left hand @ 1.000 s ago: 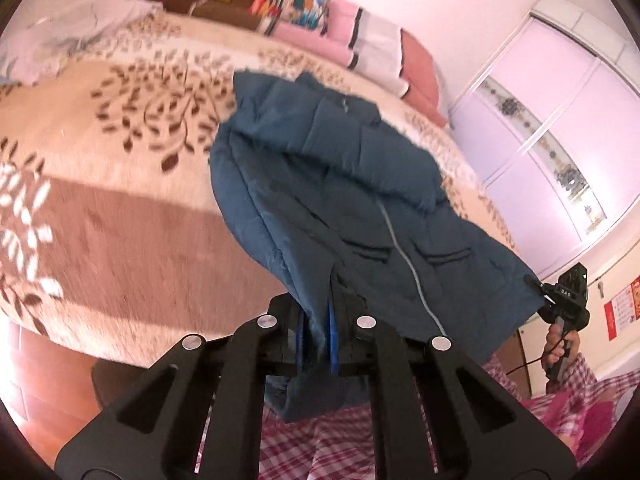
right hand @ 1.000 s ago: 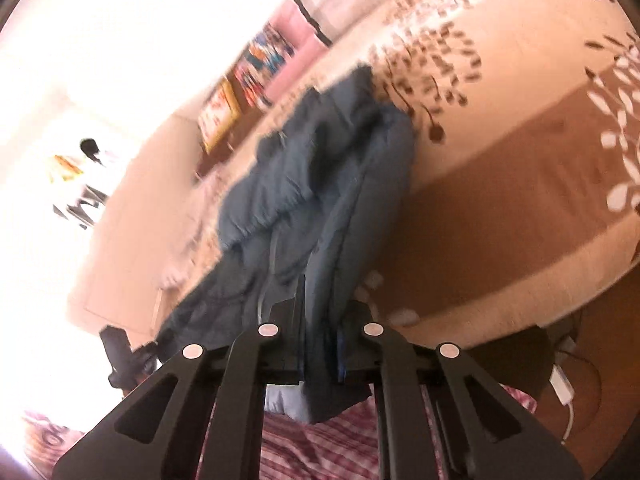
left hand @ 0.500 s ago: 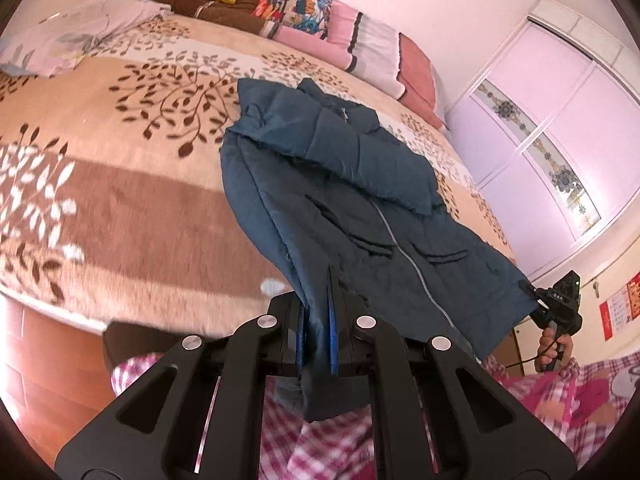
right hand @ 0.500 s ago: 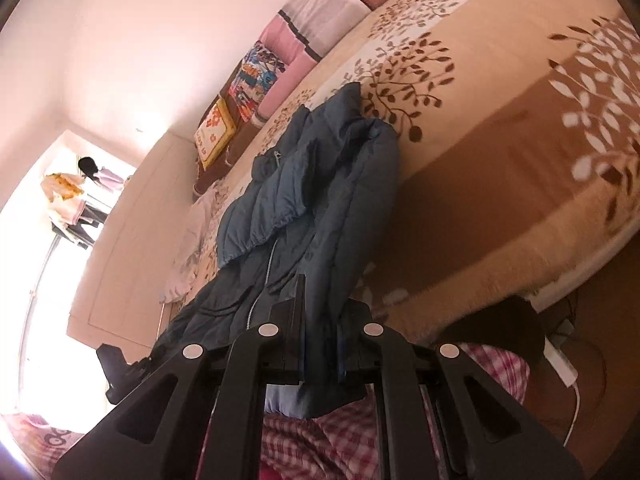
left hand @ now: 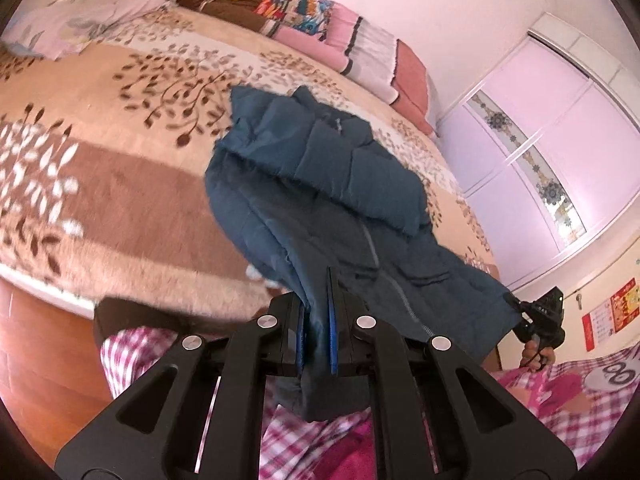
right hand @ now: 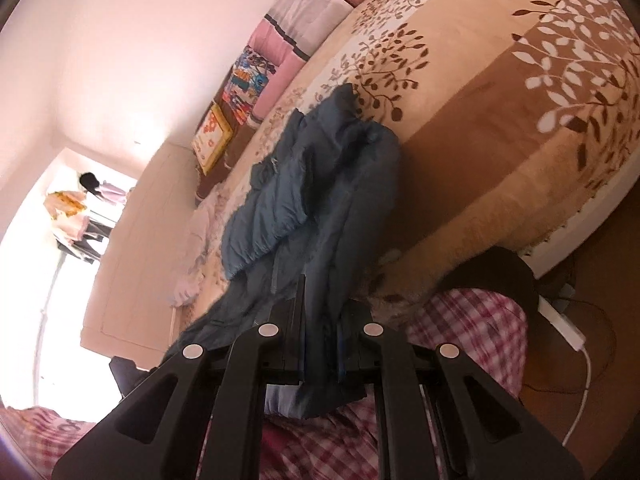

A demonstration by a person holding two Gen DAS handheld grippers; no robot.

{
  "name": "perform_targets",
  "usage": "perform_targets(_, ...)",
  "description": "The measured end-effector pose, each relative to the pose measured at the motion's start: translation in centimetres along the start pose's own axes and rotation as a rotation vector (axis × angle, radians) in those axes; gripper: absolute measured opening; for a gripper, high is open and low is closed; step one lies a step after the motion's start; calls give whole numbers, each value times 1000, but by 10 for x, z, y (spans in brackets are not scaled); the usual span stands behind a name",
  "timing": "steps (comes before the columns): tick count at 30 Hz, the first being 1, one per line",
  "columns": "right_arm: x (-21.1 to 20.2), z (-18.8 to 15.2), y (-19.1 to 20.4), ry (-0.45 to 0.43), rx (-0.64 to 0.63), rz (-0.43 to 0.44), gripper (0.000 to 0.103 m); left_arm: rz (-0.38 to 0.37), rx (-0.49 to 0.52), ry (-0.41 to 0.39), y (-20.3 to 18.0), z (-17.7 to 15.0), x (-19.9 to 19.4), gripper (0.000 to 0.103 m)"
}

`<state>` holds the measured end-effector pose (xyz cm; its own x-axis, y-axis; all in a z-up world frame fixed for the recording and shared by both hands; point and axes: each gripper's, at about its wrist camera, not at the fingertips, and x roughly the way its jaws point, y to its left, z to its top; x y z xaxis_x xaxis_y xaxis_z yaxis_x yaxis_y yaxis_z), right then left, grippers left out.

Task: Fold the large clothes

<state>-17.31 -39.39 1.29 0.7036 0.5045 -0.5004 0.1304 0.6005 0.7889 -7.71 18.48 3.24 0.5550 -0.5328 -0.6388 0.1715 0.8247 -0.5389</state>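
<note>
Gripping the blue padded jacket point(left hand: 320, 184) by its hem corners, your left tool point(left hand: 318, 332) and right tool point(right hand: 320, 336) clamp fabric; its collar end rests mid-bed point(left hand: 120, 184), bare blanket flanking both jacket sides.

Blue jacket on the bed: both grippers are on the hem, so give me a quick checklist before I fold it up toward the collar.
1. Left gripper shut on the blue jacket hem: ok.
2. Right gripper shut on the hem's other corner: ok.
3. Collar end resting on the bedspread: ok.
4. A sleeve is folded across the chest: ok.
5. Jacket lying flat and smooth: not ok, the side nearer the left gripper is bunched and the image is blurred.
6. How deep the fabric sits between the fingers: cannot tell.
</note>
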Motion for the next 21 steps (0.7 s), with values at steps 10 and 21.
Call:
perform_targets(10,16,77,63,-35,-153,34,12,-43,-9,-113,-13,82,3,8)
perform_targets(21,90,212,127,-65,-314,-18,12,-7,9,-209,-26,212,47,9)
